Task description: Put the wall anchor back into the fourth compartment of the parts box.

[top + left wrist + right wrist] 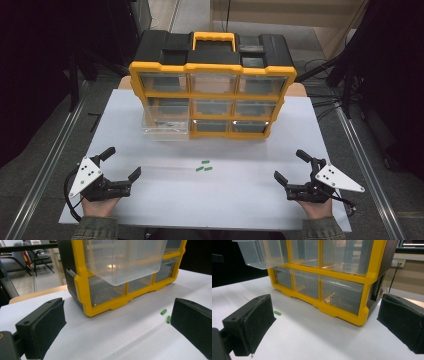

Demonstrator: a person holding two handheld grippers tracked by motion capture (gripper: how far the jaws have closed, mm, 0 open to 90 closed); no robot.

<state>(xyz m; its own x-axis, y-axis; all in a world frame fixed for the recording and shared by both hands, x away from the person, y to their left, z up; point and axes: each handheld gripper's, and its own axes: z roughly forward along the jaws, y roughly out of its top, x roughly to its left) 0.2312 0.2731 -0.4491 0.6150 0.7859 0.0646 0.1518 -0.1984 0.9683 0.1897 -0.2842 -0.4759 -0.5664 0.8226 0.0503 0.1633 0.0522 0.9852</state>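
A yellow and black drawer cabinet [212, 85] stands at the back of the white table [165, 200]. Its middle-left clear drawer [165, 122] is pulled out. Three small green pieces [204, 166] lie on the table in front of the cabinet. My left gripper [122, 162] rests open near the front left, held by a hand. My right gripper [288, 164] rests open near the front right. In the left gripper view the pulled-out drawer [122, 260] juts above the cabinet [82, 287], with green pieces [163, 312] beside the right jaw. The right gripper view shows the cabinet [362, 277] and one green piece [277, 313].
Metal rails [55, 150] run along both sides of the table. Black cables lie on the floor at the right [325, 105]. A wooden surface edge [35, 293] shows behind the table, with chairs [37, 255] farther off.
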